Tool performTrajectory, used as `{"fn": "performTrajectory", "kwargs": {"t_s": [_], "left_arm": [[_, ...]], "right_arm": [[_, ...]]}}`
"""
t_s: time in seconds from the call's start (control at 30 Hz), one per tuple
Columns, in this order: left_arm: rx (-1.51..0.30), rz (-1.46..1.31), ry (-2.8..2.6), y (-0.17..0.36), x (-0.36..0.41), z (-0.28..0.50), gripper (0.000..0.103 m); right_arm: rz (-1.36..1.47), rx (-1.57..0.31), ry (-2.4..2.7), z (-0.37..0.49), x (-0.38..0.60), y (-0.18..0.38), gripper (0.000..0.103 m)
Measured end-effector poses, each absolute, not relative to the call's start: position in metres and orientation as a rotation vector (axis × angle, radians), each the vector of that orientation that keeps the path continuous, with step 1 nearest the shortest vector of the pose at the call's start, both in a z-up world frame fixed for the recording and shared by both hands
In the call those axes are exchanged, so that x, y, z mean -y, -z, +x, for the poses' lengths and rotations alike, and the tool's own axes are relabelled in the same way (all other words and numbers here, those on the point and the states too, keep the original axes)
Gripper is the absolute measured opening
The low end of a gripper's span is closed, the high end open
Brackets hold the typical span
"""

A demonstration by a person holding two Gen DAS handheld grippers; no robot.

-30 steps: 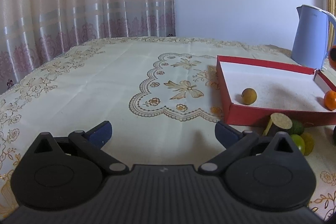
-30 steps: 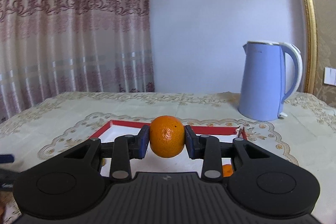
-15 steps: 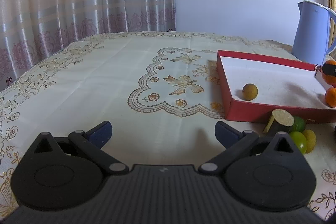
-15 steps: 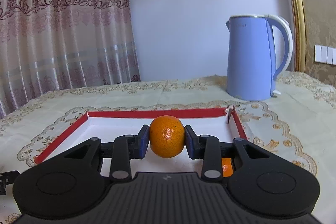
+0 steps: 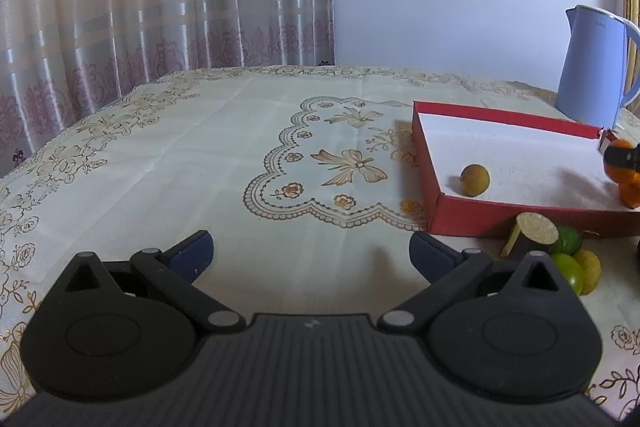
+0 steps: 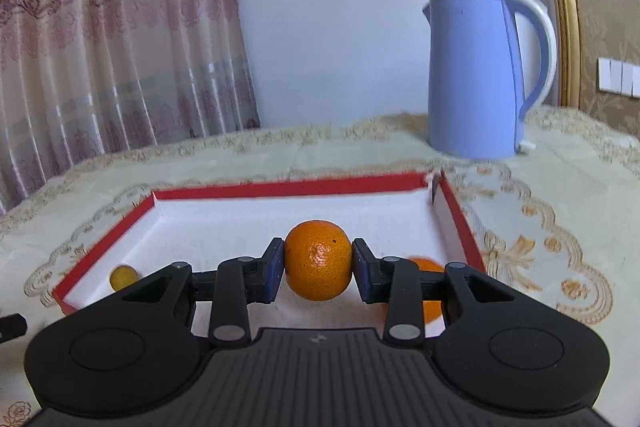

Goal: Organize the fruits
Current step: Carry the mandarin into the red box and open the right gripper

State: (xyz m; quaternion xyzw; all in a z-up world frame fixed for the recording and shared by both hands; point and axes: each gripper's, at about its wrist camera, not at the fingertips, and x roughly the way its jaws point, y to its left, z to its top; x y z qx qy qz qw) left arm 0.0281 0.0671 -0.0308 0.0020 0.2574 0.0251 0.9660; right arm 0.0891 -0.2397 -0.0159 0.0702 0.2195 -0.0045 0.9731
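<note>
The right gripper [image 6: 318,265] has its blue pads clamped on both sides of an orange [image 6: 318,259], holding it over the white floor of the red box [image 6: 280,189]. A second orange [image 6: 428,283] lies just beyond its right finger, a small yellow-brown fruit [image 6: 122,277] off to its left. A blue kettle [image 6: 480,75] stands past the box's far wall. The left gripper [image 5: 312,259] is spread wide with nothing between its pads, above the tablecloth [image 5: 200,155]; green limes [image 5: 566,253] and a cut stalk piece [image 5: 534,233] crowd beside its right finger, outside the box.
</note>
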Motion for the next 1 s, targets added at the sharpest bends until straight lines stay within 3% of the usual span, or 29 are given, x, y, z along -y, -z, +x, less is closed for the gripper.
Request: {"fn": "performTrajectory", "kwargs": {"t_s": [0.1,0.23,0.7,1.0], "left_arm": [[-0.519,0.004,-0.043,0.030,-0.067,0.028,0.103],[-0.514,0.007,-0.036,0.029,-0.067,0.027,0.103],[-0.433,0.066,-0.009,0.023,-0.053,0.014,0.103],[-0.446,0.226,0.210,0.024,0.009,-0.006,0.093]], "right_arm": [[0.140,-0.455,0.028,0.090,0.240,0.017,0.040],[0.142,-0.412,0.056,0.083,0.242,0.013,0.069],[0.230,-0.245,0.034,0.043,0.259,-0.011,0.069],[0.211,-0.216,0.046,0.002,0.270,0.004,0.070]]}}
